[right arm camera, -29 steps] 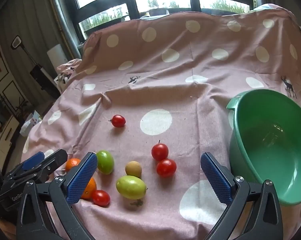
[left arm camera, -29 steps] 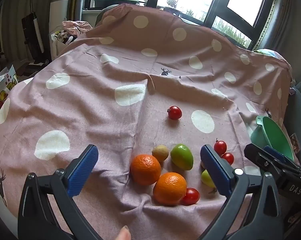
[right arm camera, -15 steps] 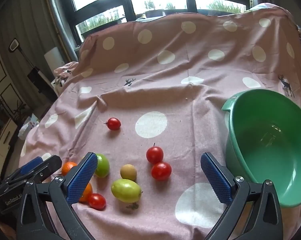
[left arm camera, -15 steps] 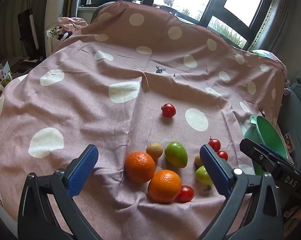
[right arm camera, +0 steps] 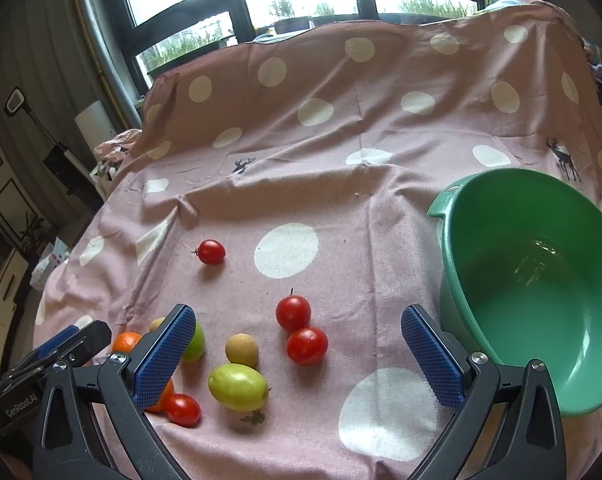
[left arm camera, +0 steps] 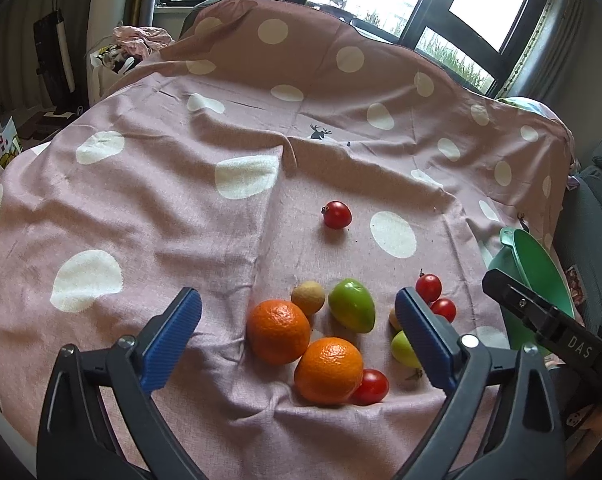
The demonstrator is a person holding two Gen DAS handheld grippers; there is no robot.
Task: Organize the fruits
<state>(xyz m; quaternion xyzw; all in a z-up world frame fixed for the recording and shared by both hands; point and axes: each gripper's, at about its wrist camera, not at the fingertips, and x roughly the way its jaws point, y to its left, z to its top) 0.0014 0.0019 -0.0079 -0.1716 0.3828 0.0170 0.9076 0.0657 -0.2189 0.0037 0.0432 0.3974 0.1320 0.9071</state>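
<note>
Two oranges [left arm camera: 279,330] [left arm camera: 329,370], a green fruit [left arm camera: 351,310], a small tan fruit [left arm camera: 308,297] and a red tomato [left arm camera: 371,386] cluster on the spotted pink cloth. My left gripper [left arm camera: 297,312] hovers over them, its jaws closing, wide apart, pads touching nothing. Two tomatoes [right arm camera: 293,312] [right arm camera: 307,345], another tan fruit [right arm camera: 241,349] and a yellow-green fruit [right arm camera: 238,386] lie below my right gripper [right arm camera: 297,320], which is open and holds nothing. A lone tomato [right arm camera: 211,251] sits farther back. The green bowl [right arm camera: 453,200] stands at the right with nothing in it.
The cloth [left arm camera: 161,208] drapes up over a raised back by the windows and falls off at the left edge. Bags and clutter [left arm camera: 121,52] stand beyond the left side. The bowl's rim [left arm camera: 541,264] is close behind the right gripper's body.
Both views have shifted a little; the bowl and fruit slid left in the right wrist view. The left jaws have narrowed slightly. No fruit has moved on the cloth.
</note>
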